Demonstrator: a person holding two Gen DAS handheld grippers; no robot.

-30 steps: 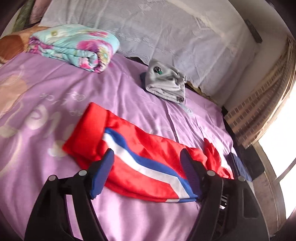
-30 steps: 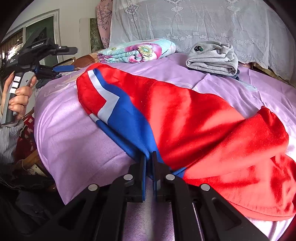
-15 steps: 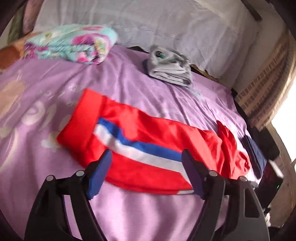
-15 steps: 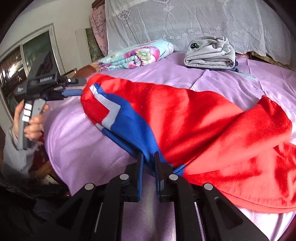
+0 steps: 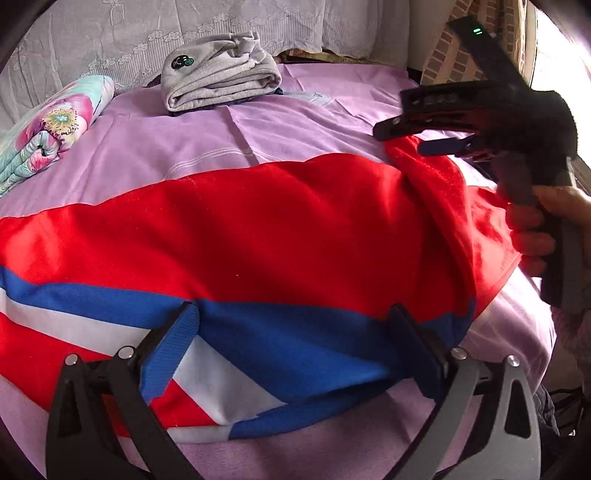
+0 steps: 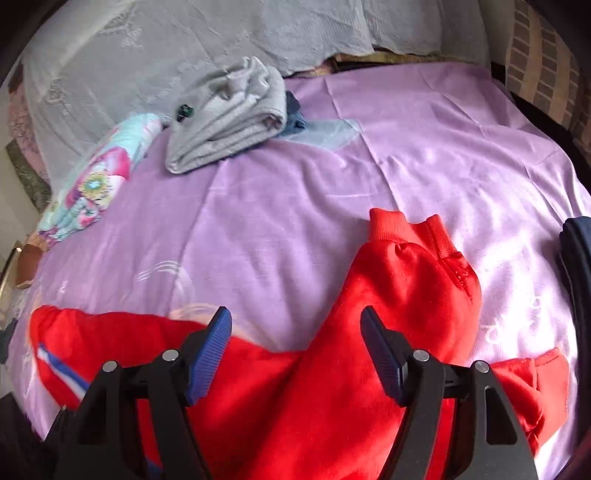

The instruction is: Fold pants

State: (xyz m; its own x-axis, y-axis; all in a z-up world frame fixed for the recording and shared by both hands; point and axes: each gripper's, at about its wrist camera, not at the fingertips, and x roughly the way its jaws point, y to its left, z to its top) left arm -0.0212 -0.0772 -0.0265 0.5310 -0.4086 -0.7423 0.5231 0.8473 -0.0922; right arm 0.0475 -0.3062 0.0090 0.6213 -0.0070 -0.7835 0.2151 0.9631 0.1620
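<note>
The red pants, with a blue and white side stripe, lie spread across the purple bed sheet. My left gripper is open and low over the striped edge, one finger on each side of the blue band. In the right wrist view the pants show their ribbed cuffs pointing away. My right gripper is open above that red leg and holds nothing. The left wrist view also shows the right gripper over the far end of the pants, held by a hand.
A folded grey garment lies near the head of the bed, with a rolled floral quilt to its left. A dark garment sits at the bed's right edge. White lace cover runs behind; brick-patterned curtain at the right.
My right gripper has opened, let go of the blue edge of the pants and moved over the cuff end. My left gripper has come down close to the striped edge.
</note>
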